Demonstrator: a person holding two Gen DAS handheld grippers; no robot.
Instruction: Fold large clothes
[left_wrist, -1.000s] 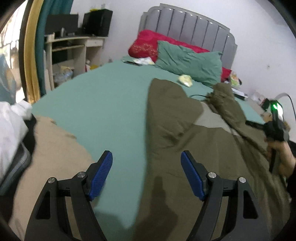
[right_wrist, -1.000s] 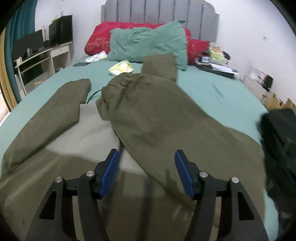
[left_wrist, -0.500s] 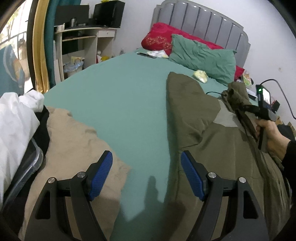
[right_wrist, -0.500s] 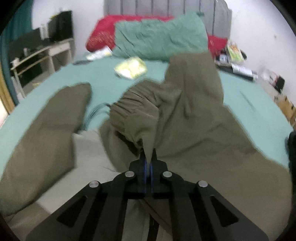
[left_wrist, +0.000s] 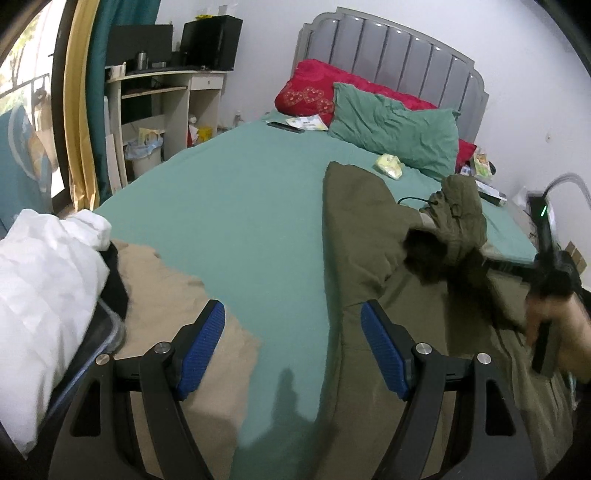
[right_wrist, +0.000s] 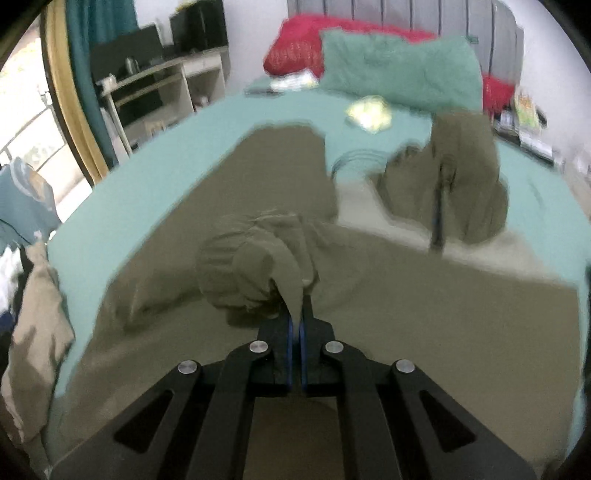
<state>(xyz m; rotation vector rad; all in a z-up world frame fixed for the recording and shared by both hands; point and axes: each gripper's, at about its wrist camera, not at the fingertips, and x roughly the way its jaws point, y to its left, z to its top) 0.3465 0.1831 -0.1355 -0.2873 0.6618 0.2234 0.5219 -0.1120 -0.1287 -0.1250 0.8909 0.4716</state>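
Teal bed sheet (left_wrist: 236, 221) under an olive jacket (left_wrist: 362, 229), with a grey headboard (left_wrist: 391, 62) behind.

On the sheet, the jacket lies spread across the right half of the bed, one sleeve flat toward the green pillow (left_wrist: 395, 136), which leans on a red pillow (left_wrist: 314, 92). The right gripper (right_wrist: 295, 314) has its jaws pressed together on a bunched cuff of the jacket, lifted over the jacket's body. The left gripper (left_wrist: 291, 347) hovers with jaws spread wide and nothing between them, above the sheet beside the jacket's edge. A tan cloth (left_wrist: 177, 295) and a white cloth (left_wrist: 44, 280) lie at the near left. A desk (left_wrist: 162, 96) stands by the curtain (left_wrist: 110, 74).
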